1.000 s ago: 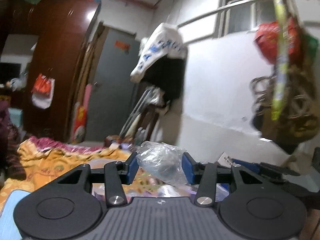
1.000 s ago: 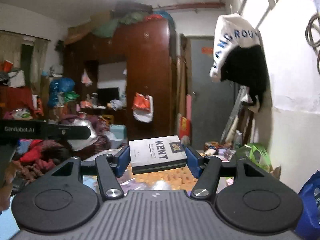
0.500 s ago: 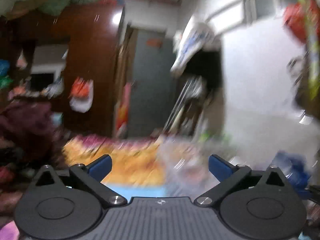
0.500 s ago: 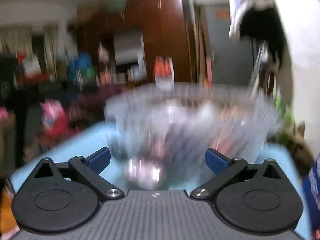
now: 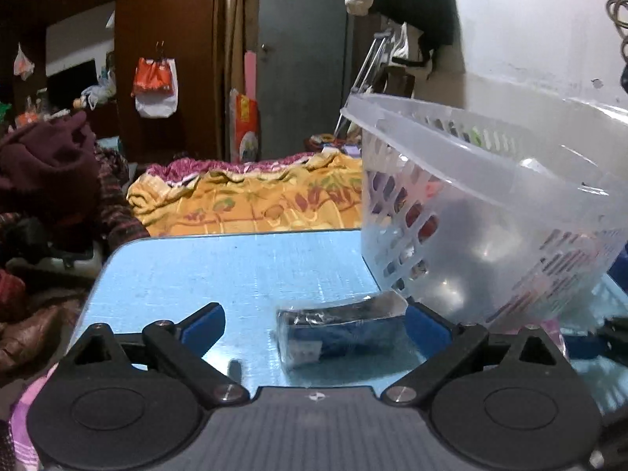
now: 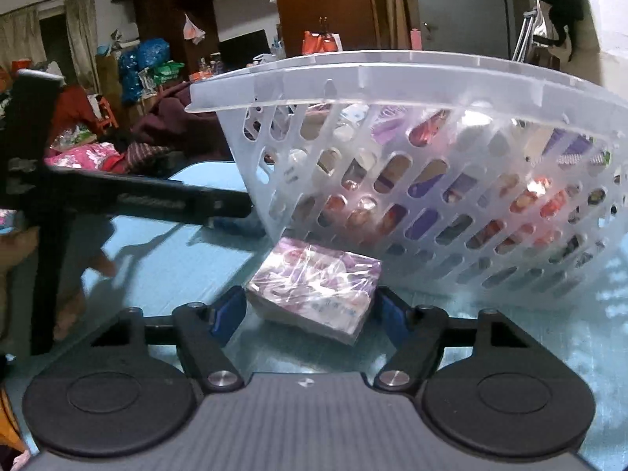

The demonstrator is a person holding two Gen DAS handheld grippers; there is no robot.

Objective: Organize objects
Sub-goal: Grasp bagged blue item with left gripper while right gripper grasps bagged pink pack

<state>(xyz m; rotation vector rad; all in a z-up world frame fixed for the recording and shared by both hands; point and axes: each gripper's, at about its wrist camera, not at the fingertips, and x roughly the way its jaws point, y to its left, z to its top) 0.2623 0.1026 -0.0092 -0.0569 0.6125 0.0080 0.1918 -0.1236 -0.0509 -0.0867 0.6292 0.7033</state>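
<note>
Left wrist view only: left gripper (image 5: 314, 325) wide open, jaws just eased inward, blue packet (image 5: 337, 337) lying loose between them on table (image 5: 235, 267).

Right wrist view only: right gripper (image 6: 310, 310) closing, purple pack (image 6: 318, 286) between jaws, contact unclear, frame centre before basket (image 6: 431, 180).

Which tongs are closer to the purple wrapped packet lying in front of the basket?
Right. The right tongs straddle the purple packet, pads almost touching it. The left tongs are off to its left, over the blue packet.
</note>
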